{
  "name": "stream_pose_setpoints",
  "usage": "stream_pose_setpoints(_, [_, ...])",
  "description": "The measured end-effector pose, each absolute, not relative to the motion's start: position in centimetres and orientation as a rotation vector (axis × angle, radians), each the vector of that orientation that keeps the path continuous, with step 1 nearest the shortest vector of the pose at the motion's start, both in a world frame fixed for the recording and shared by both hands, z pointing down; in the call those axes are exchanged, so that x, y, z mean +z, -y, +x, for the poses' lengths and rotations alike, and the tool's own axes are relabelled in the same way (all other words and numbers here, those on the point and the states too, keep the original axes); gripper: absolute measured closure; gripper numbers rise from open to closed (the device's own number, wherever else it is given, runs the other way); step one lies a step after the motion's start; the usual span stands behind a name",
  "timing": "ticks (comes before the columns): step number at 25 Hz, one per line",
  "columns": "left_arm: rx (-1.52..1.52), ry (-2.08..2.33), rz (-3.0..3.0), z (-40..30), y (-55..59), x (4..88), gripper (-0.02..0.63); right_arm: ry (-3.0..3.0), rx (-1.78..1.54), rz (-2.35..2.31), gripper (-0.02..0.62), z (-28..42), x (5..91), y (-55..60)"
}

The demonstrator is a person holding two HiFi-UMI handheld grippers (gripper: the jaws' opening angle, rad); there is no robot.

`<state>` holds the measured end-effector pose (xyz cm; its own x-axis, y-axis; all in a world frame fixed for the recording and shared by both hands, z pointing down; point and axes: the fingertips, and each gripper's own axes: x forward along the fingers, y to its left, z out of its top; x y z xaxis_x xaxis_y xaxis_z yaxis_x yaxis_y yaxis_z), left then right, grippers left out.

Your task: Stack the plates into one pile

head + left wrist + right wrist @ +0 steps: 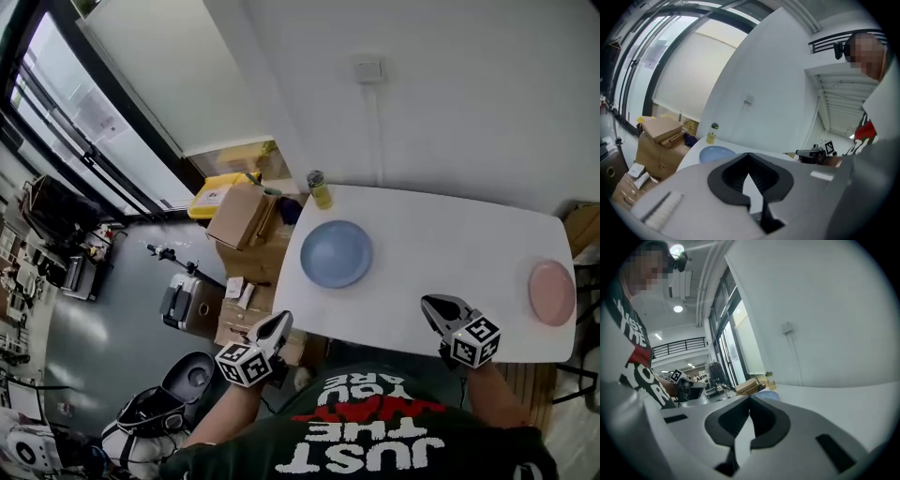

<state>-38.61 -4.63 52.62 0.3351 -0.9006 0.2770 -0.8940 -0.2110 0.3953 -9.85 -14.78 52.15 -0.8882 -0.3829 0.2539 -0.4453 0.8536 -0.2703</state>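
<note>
A blue plate (336,253) lies at the left end of the white table (441,253), and a pink plate (551,292) rests near the right edge. My left gripper (278,323) hovers off the table's front left corner, shut and empty. My right gripper (436,307) hangs over the front edge, between the two plates, also shut with nothing in it. The left gripper view looks past its closed jaws (749,154) toward the blue plate (717,153). In the right gripper view the blue plate (769,395) shows small, beyond that gripper's closed tips (750,397).
A small yellow bottle (320,190) stands at the table's back left corner. Cardboard boxes (244,216) and a yellow bin (220,192) sit on the floor left of the table. A white wall runs behind the table. Bags and gear litter the floor at lower left.
</note>
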Motion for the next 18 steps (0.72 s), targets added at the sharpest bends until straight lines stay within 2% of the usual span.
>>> stream_pose_setpoints(7, [0.083,1.359,2.371,-48.8,4.1,51.9,0.598,2.739,0.561,0.836,0.589,-23.4,53.1,12.7])
stream_pose_setpoints(10, [0.054,1.277,2.412,-51.5,5.0,50.8,0.598,2.685,0.589,0.925,0.589,-26.6,53.0,12.2])
stream_pose_setpoints(14, [0.019,1.233,2.449,-52.5,7.0,50.2,0.598,2.627,0.579,1.028,0.589,-28.6,53.6,11.8])
stream_pose_setpoints(18, [-0.007,1.216,2.467,-50.4,9.2,49.9,0.598,2.600,0.570,1.032,0.589,-29.4,54.7,11.5])
